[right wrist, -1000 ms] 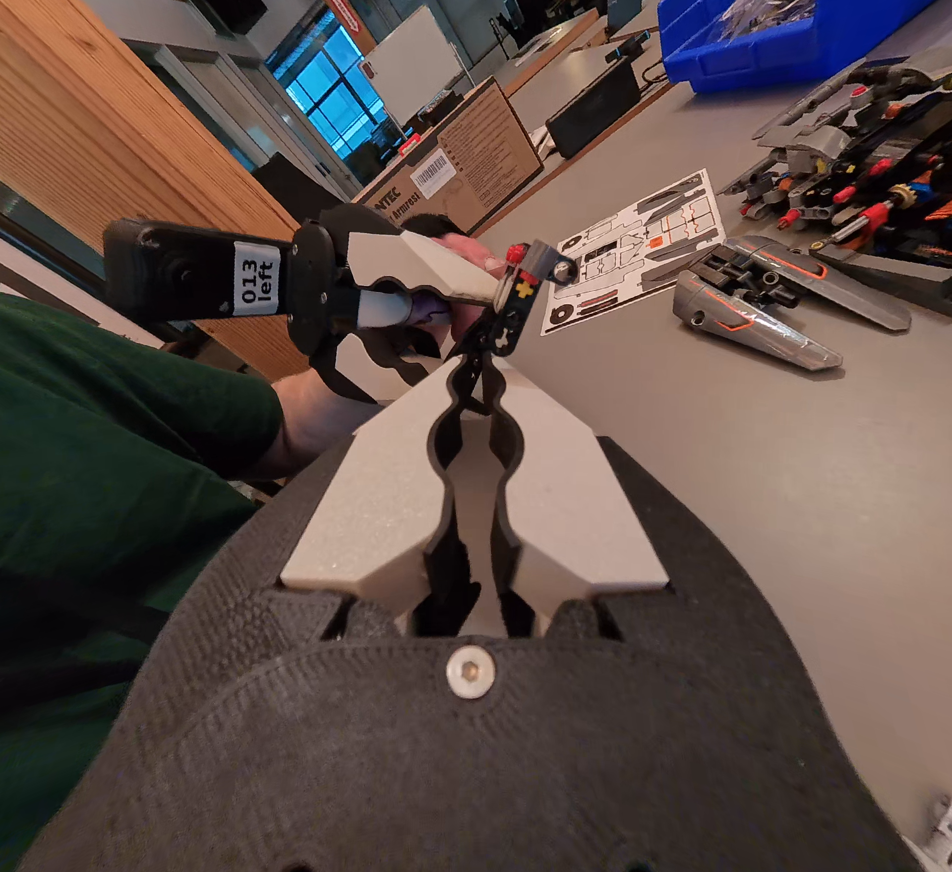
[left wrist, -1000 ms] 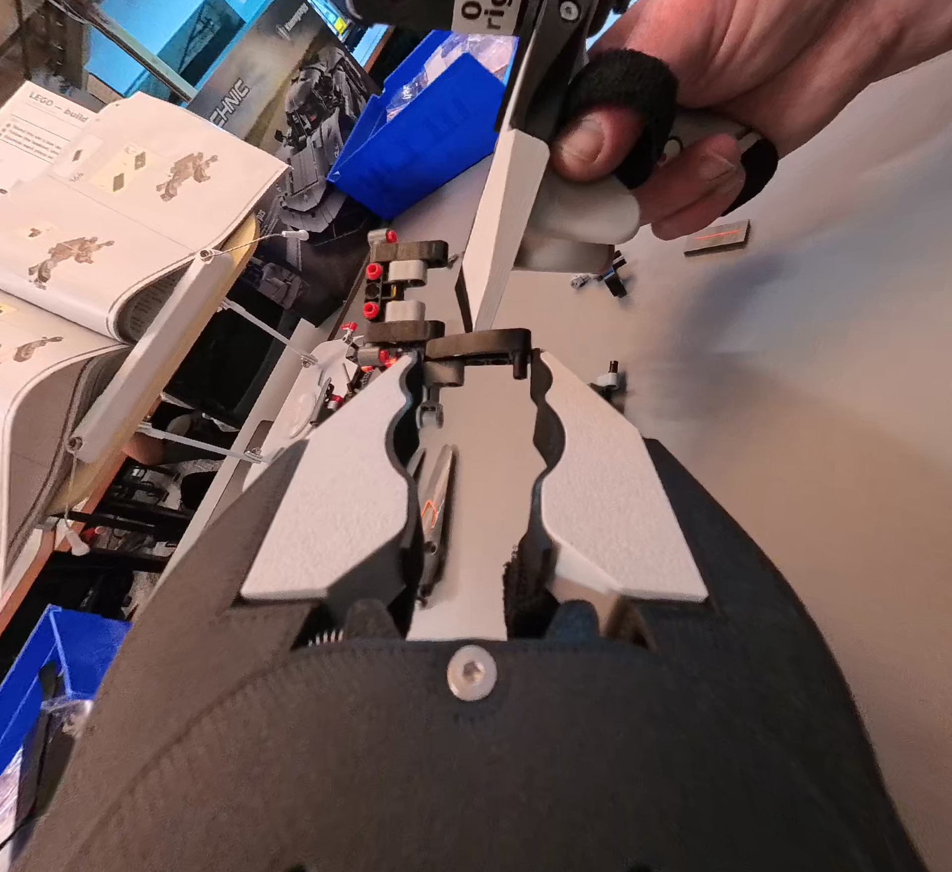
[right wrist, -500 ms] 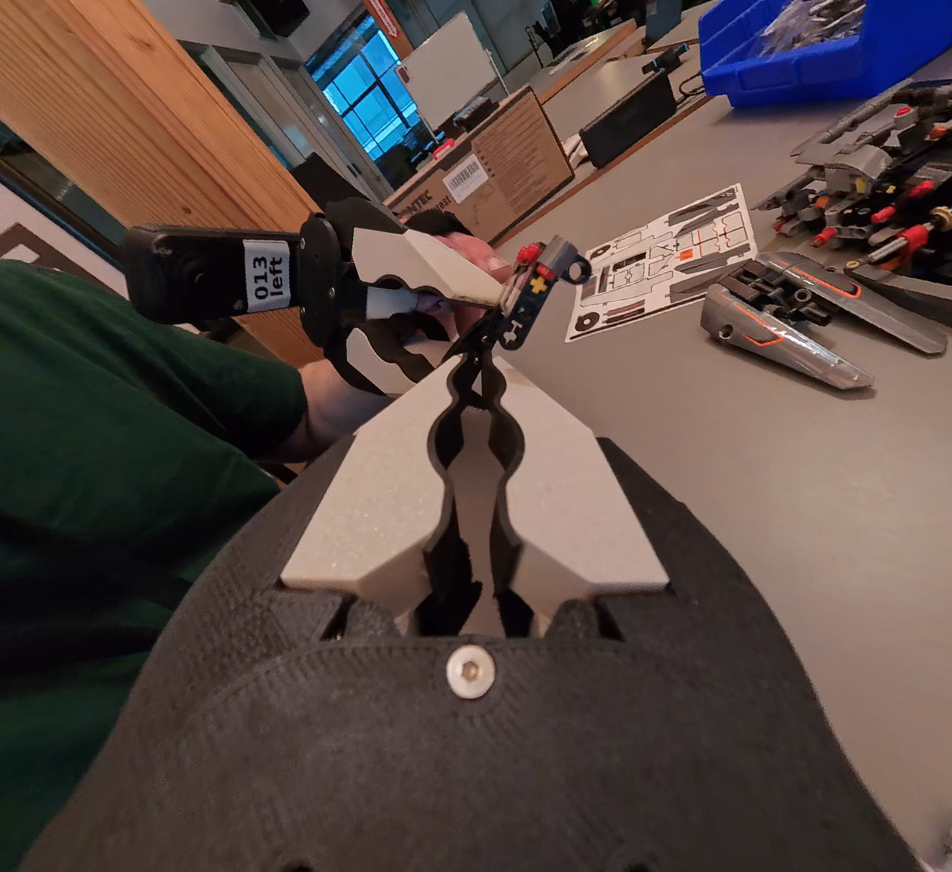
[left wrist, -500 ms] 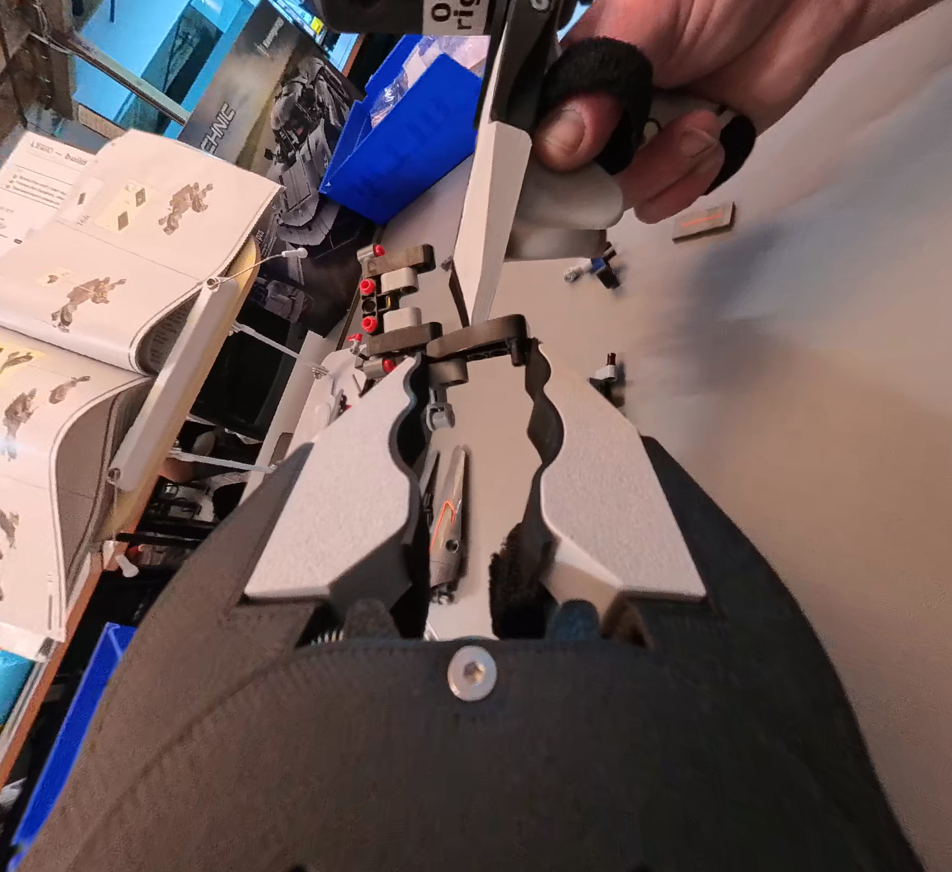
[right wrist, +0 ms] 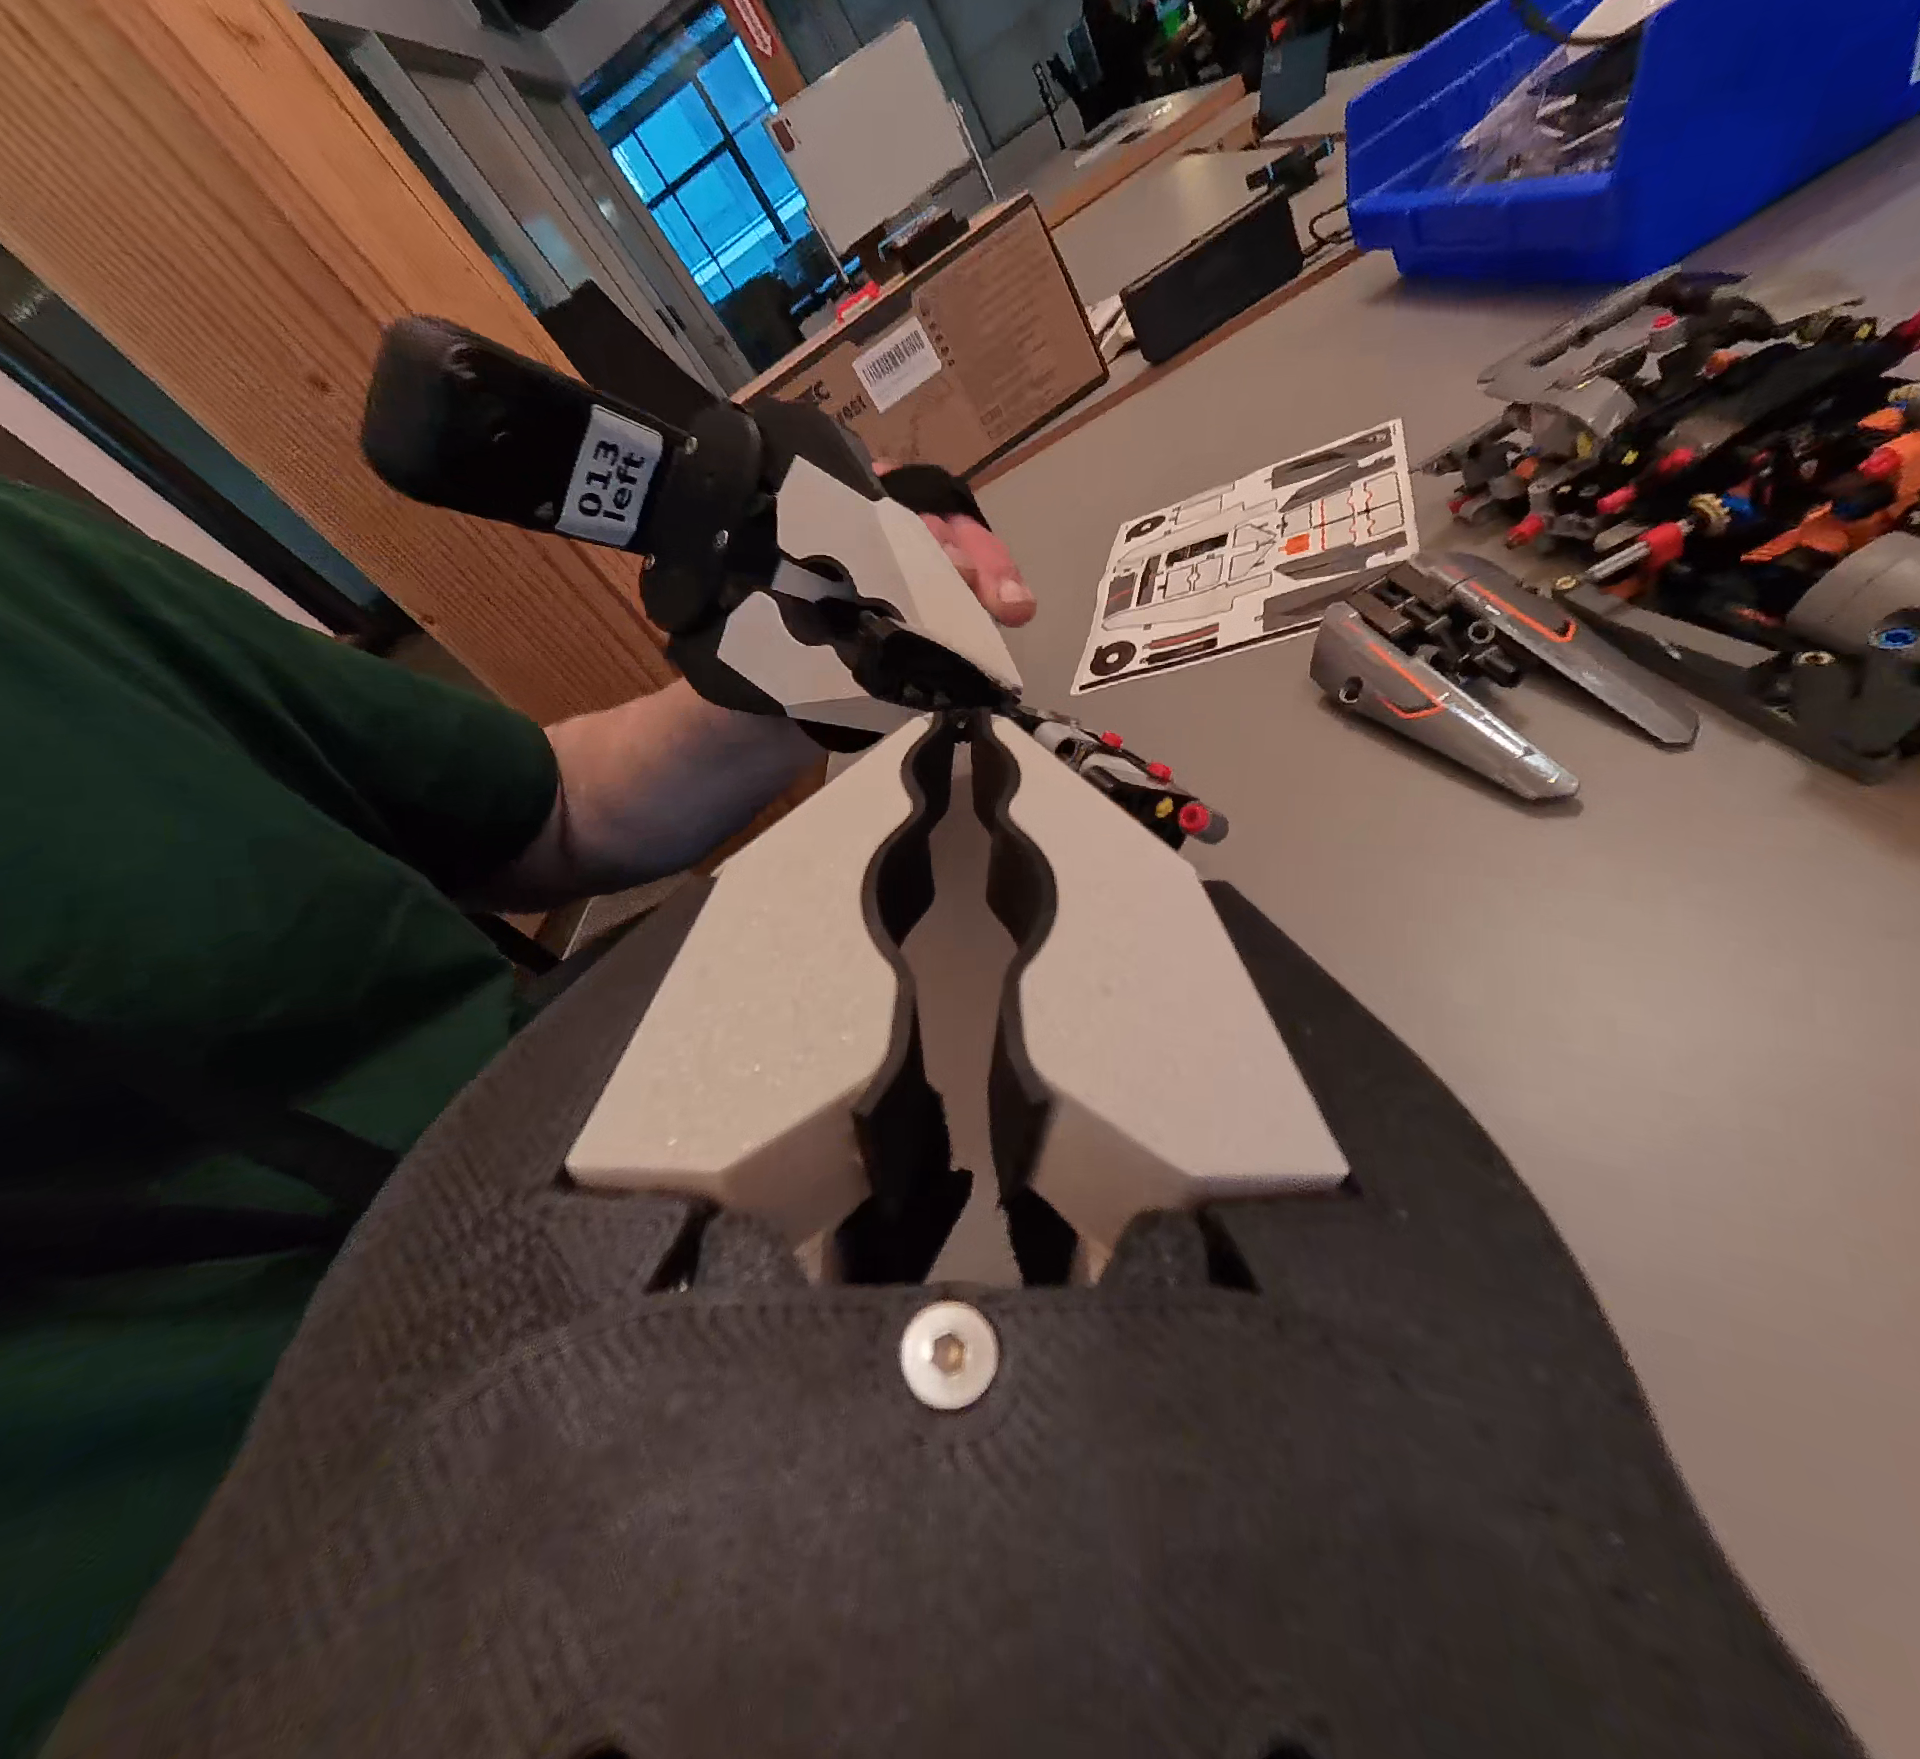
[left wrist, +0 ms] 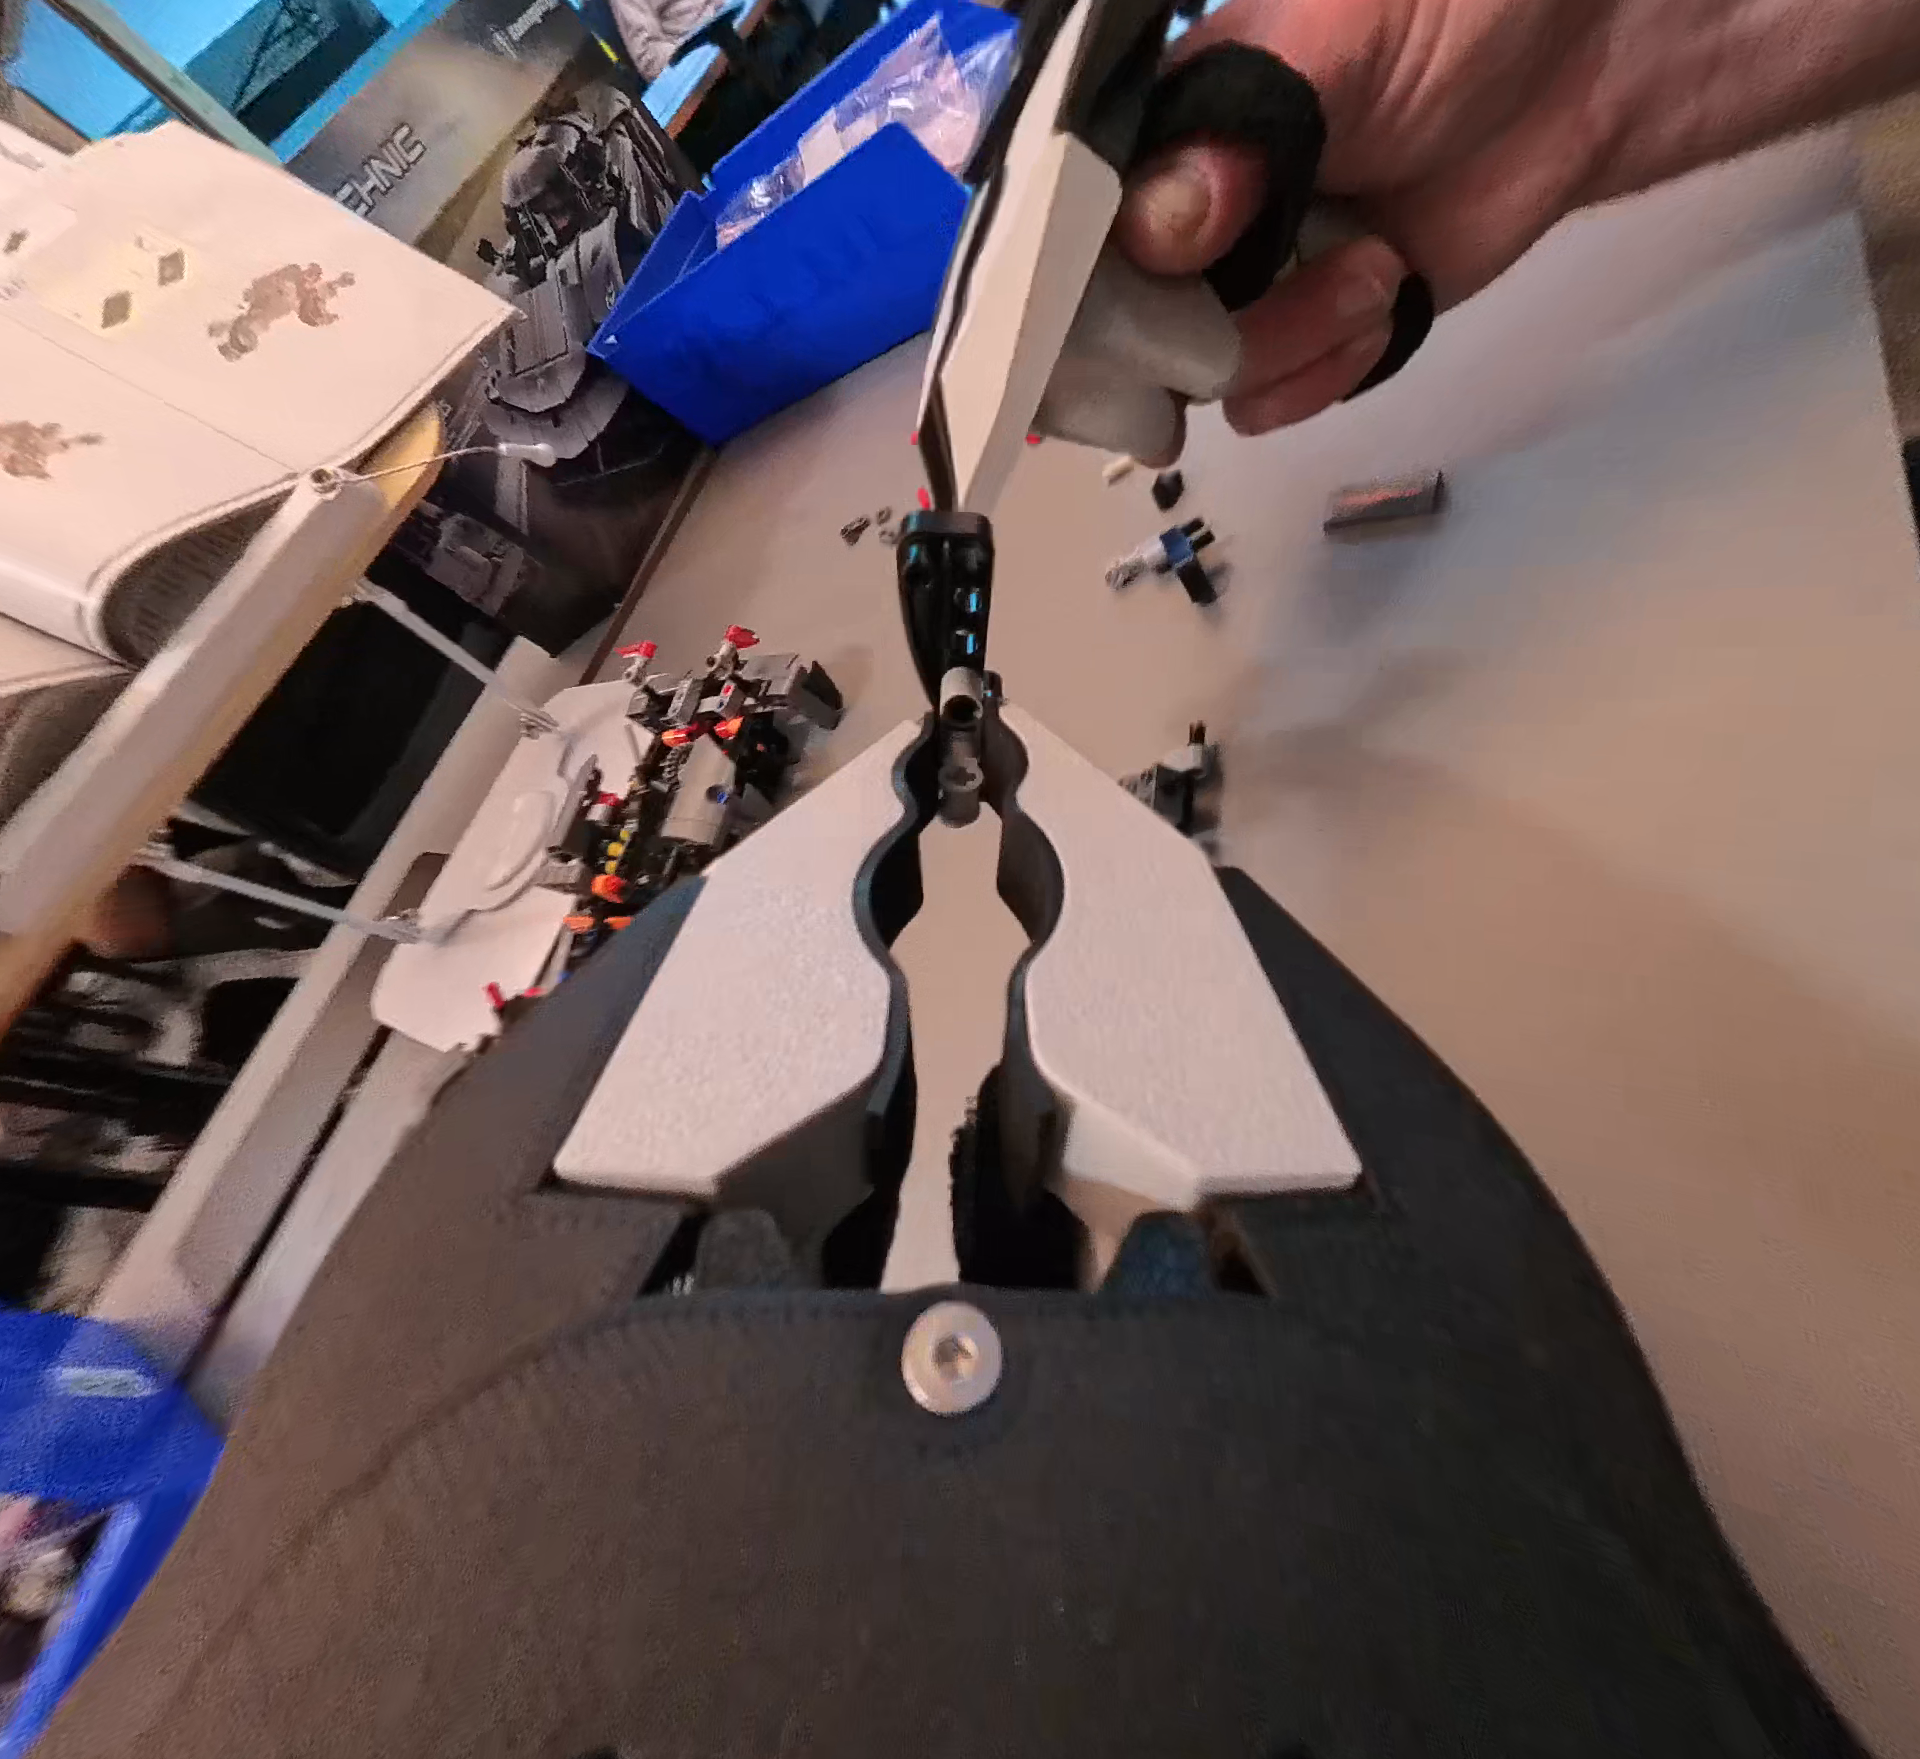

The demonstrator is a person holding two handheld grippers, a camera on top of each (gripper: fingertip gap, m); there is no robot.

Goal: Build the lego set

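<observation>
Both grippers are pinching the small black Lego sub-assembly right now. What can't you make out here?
- Left wrist view: right gripper tips hide where they meet the black Lego sub-assembly.
- Right wrist view: own fingertips hide the grip point on the sub-assembly.
- Left wrist view: loose pieces on the table are blurred, too small to identify.
- Left wrist view: instruction booklet cut off by the left edge.

Grey table [right wrist: 1558,1034]: a sticker sheet [right wrist: 1252,556] lies ahead of the right gripper [right wrist: 961,733]. To its right lie a grey-orange panel piece [right wrist: 1444,712] and the partly built model [right wrist: 1745,504]; a blue bin [right wrist: 1662,99] stands beyond.
</observation>
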